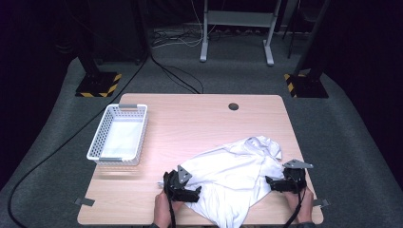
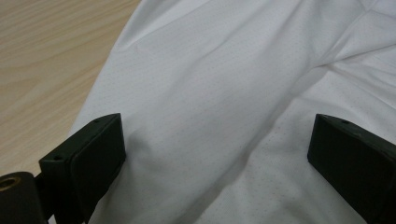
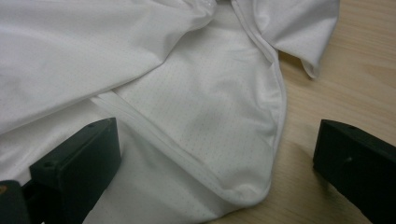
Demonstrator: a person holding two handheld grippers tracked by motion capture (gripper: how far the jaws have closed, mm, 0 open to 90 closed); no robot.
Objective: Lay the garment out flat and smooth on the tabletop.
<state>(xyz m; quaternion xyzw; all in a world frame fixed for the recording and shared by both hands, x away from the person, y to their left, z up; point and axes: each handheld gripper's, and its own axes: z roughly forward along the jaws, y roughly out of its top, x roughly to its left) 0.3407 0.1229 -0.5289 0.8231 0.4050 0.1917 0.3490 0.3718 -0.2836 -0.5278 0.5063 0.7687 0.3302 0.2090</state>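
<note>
White shirt [image 1: 233, 178] lies rumpled at the table's near edge, both hand-held grippers wide

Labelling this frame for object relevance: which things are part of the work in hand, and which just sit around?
In hand: white shirt, left gripper and right gripper, both open at its edges.
Lying about: white basket on the table.

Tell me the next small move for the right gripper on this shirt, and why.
Probably ease the right gripper down and forward so its open jaws straddle the white shirt's seamed edge, then close. That rounded edge lies flat on the table between the jaws, not yet pinched. The left gripper is also open over the cloth, so nothing is held.
</note>
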